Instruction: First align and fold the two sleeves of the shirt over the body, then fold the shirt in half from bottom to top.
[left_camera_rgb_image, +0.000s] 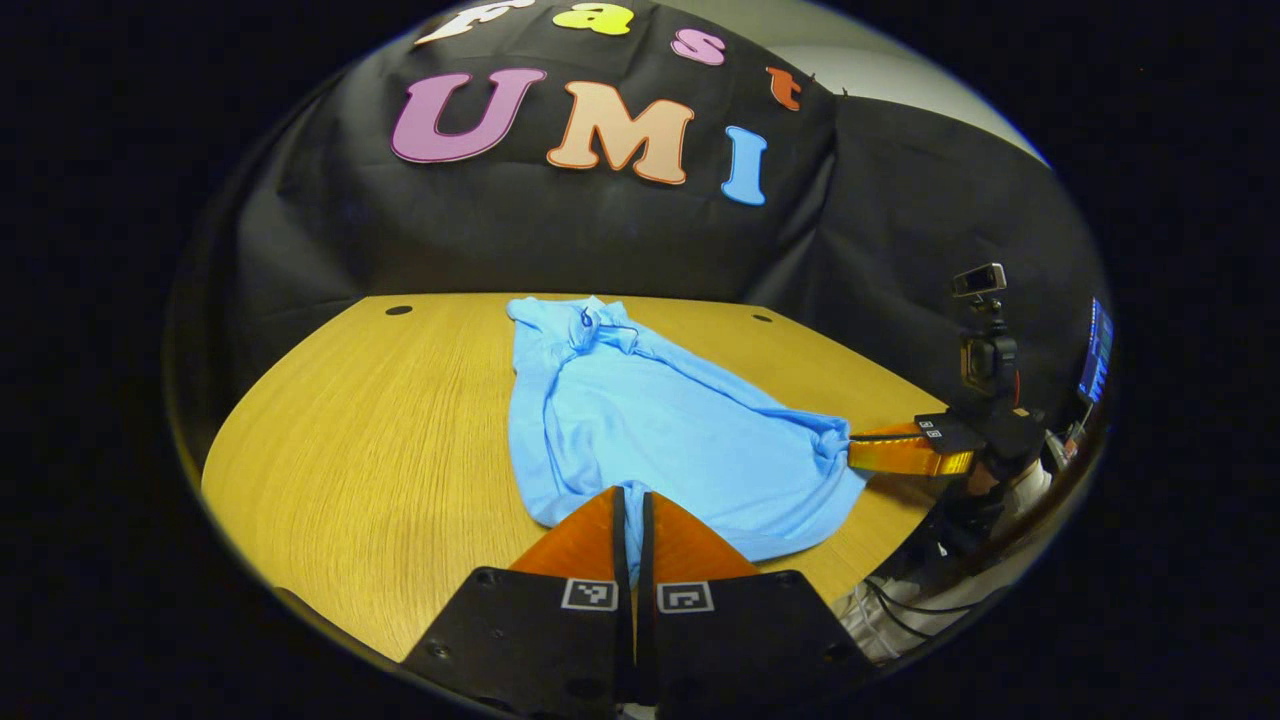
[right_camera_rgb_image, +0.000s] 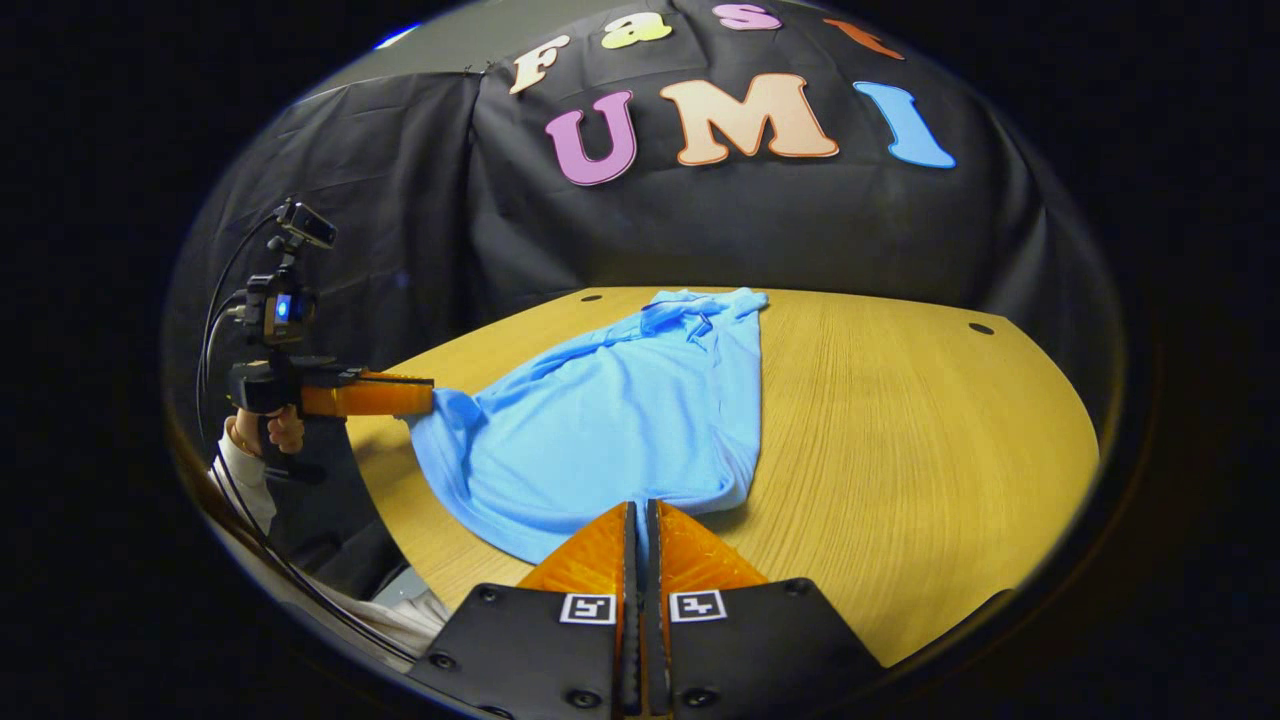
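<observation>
The shirt is light blue and lies on the wooden bench, with its collar at the far end near the black wall. Its sleeves are folded in over the body, so it looks long and narrow. The near end, the bottom hem, is lifted a little at two corners.

In the left gripper view, the left tool has its two fingers pressed together, and a bit of blue hem is pinched between them. Farther off at the right side of this view, the right tool grips the other hem corner, and the cloth bunches up where it is held. A hand in a white sleeve holds that tool, and a small camera sits on top of it.

In the right gripper view, the right tool also has its fingers pressed together on the blue hem. The shirt stretches away from it toward the wall. At the left side of this view, the left tool holds the other corner, touching the cloth. A hand grips its handle. The bench has small dark holes near its far edge.
</observation>
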